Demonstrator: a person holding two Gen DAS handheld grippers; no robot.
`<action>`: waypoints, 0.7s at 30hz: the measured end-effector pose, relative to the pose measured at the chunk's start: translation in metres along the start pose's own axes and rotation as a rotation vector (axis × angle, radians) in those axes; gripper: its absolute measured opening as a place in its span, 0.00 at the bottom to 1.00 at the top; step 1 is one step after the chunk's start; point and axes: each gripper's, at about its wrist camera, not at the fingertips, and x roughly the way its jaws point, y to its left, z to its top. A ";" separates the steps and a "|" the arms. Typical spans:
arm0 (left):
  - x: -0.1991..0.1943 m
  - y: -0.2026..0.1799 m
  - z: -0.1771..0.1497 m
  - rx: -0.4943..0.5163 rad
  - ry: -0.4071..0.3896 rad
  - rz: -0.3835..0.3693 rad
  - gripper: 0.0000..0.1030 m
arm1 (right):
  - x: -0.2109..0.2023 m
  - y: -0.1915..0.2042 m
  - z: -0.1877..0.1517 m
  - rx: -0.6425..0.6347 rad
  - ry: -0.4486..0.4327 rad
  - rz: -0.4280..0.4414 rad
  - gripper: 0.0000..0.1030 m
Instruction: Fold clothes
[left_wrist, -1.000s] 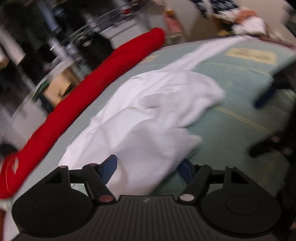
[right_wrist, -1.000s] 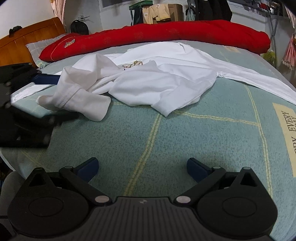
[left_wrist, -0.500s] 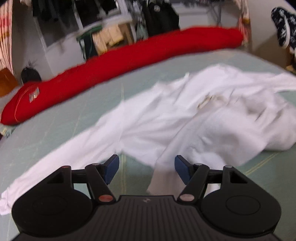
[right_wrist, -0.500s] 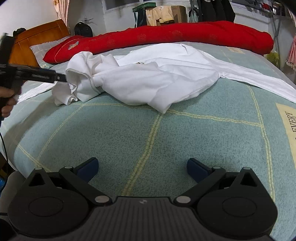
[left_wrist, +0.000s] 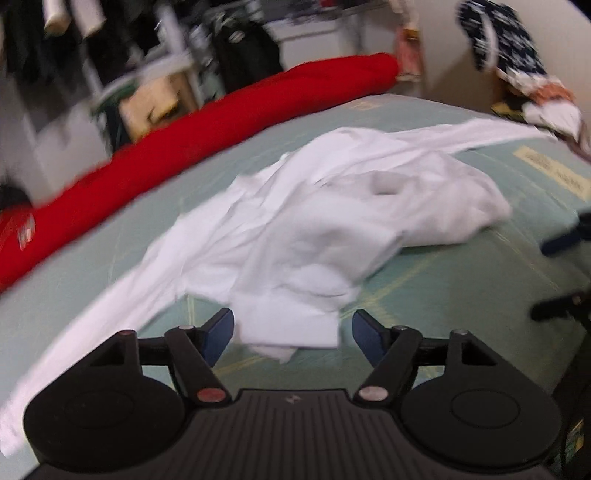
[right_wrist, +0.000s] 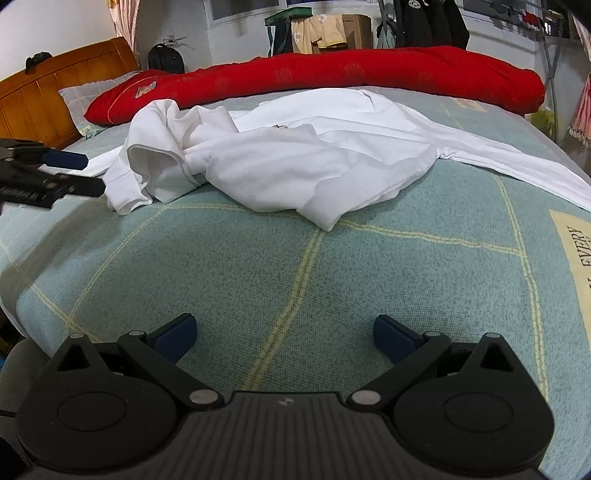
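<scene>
A crumpled white long-sleeved garment (left_wrist: 332, 229) lies on the teal bed cover (left_wrist: 461, 277), one sleeve stretched toward the far right. My left gripper (left_wrist: 291, 332) hovers low at its near folded edge. Its jaws are opening, and the cloth's edge lies between the blue pads without being pressed. In the right wrist view the garment (right_wrist: 295, 162) sits mid-bed and the left gripper (right_wrist: 70, 173) points at its bunched left end. My right gripper (right_wrist: 284, 332) stands open over bare cover, well short of the cloth. It also shows at the edge of the left wrist view (left_wrist: 561, 273).
A long red bolster (right_wrist: 369, 74) runs along the bed's far side. A wooden headboard (right_wrist: 44, 99) and a checked pillow (right_wrist: 85, 96) are at the left. Hanging clothes and boxes stand behind the bed. A pile of clothes (left_wrist: 535, 99) lies past the far corner.
My left gripper has swung along the garment's left end, whose bunched part first lifted toward it and now lies heaped again. The right gripper has stayed still.
</scene>
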 end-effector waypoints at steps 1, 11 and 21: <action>0.000 -0.010 0.002 0.044 -0.018 0.013 0.70 | 0.000 0.000 0.000 -0.001 -0.001 -0.001 1.00; 0.030 -0.049 0.029 0.188 -0.063 0.168 0.44 | -0.001 0.000 -0.003 -0.008 -0.015 0.002 1.00; 0.021 -0.030 0.027 0.102 -0.112 0.184 0.45 | -0.002 0.001 -0.005 -0.015 -0.017 -0.003 1.00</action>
